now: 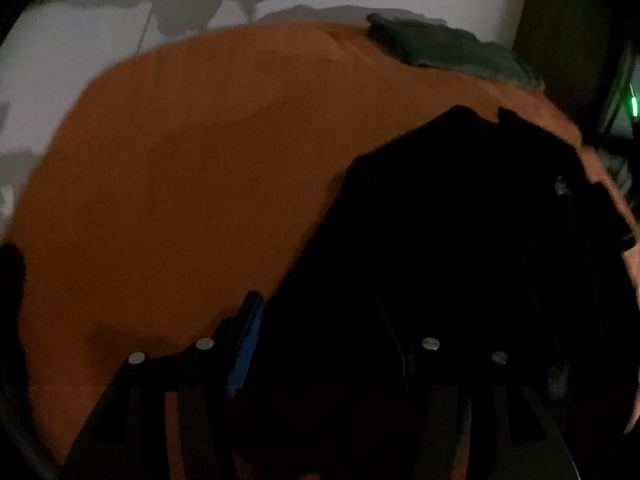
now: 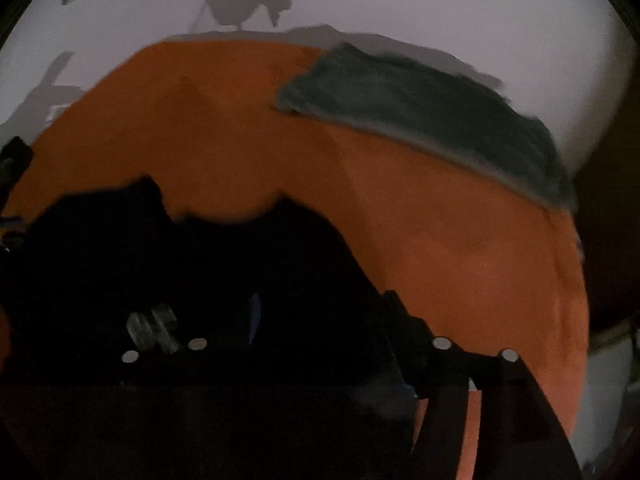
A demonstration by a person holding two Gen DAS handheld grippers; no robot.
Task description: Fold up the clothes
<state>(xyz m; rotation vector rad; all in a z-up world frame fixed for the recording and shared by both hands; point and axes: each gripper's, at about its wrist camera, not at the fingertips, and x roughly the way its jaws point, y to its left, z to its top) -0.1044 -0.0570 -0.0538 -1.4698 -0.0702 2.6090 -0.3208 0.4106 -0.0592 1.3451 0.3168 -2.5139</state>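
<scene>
A black garment (image 1: 460, 240) lies on an orange cloth-covered table (image 1: 180, 180); in the right wrist view the black garment (image 2: 180, 264) fills the lower left. My left gripper (image 1: 320, 328) is low over the garment's near edge, its blue-padded left finger (image 1: 246, 344) visible, the right finger lost against the dark fabric. My right gripper (image 2: 320, 320) is also pressed into the garment, with a blue pad (image 2: 255, 320) just showing. Fabric covers both jaws, so I cannot tell whether they grip it.
A folded grey-green garment (image 2: 420, 120) lies at the table's (image 2: 460, 260) far right edge; it also shows in the left wrist view (image 1: 448, 48). A white wall (image 2: 440, 8) stands behind. A green light (image 1: 633, 102) glows at the right.
</scene>
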